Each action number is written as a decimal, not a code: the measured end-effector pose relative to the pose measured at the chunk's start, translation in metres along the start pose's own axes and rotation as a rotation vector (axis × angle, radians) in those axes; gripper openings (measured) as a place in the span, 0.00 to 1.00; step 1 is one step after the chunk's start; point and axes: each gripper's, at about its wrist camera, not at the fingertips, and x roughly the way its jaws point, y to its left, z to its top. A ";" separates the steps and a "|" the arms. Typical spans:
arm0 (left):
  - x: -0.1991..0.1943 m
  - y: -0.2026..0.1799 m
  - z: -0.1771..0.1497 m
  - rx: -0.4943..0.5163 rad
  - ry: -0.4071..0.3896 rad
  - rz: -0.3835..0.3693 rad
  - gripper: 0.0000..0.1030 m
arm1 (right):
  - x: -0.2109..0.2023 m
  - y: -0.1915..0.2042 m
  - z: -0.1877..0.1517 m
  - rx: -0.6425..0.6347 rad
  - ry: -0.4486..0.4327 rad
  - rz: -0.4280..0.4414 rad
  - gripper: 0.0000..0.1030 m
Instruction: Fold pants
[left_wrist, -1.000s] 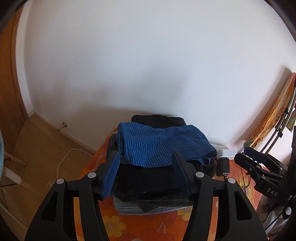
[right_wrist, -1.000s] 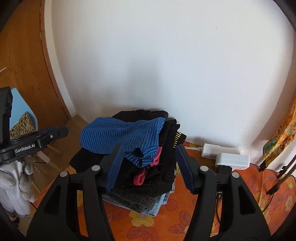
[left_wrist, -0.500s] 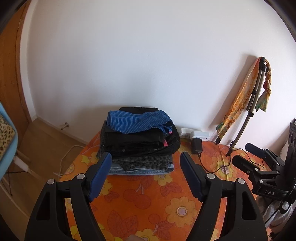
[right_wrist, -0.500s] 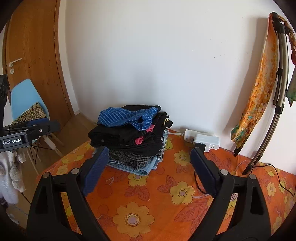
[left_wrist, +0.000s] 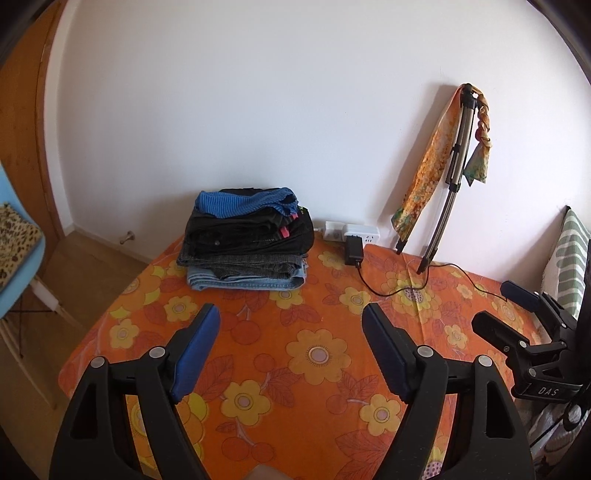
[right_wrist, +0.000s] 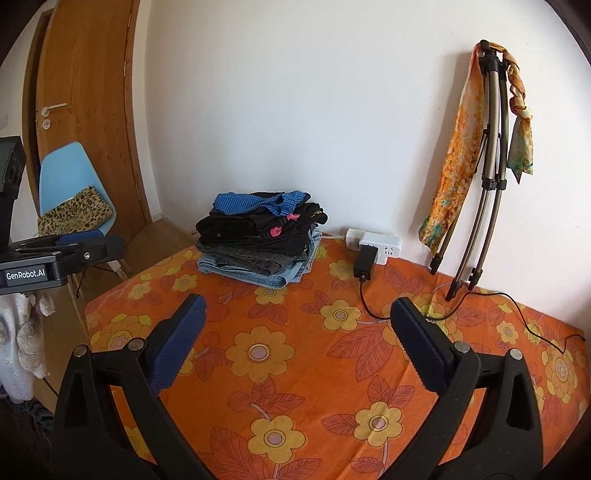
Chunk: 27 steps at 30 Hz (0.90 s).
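Neatly stacked pants (left_wrist: 245, 242) – both claws spread, empty.

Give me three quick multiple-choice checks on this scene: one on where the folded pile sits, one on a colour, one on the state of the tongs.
1. Where is the pile?
A. at the far end of the floral cover, near the wall
B. on the blue chair
C. between the right tongs

2. What colour is the top garment?
A. red
B. blue striped
C. white

3. How are the right tongs?
A. shut on denim
B. shut, empty
C. open, empty

Answers: 1 A, the pile rests on the cover by the wall, left of the power strip. 2 B, blue striped cloth lies on top. 3 C, the jaws have just been opening and only cover shows between them.
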 end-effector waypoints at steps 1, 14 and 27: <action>-0.001 -0.002 -0.006 0.004 0.000 0.005 0.77 | -0.005 -0.001 -0.005 0.011 0.002 -0.006 0.99; 0.005 -0.022 -0.059 0.052 0.041 0.054 0.77 | -0.014 -0.018 -0.060 0.076 0.040 -0.040 0.99; 0.032 -0.023 -0.071 0.031 0.152 0.074 0.77 | -0.001 -0.014 -0.085 0.074 0.101 -0.017 0.99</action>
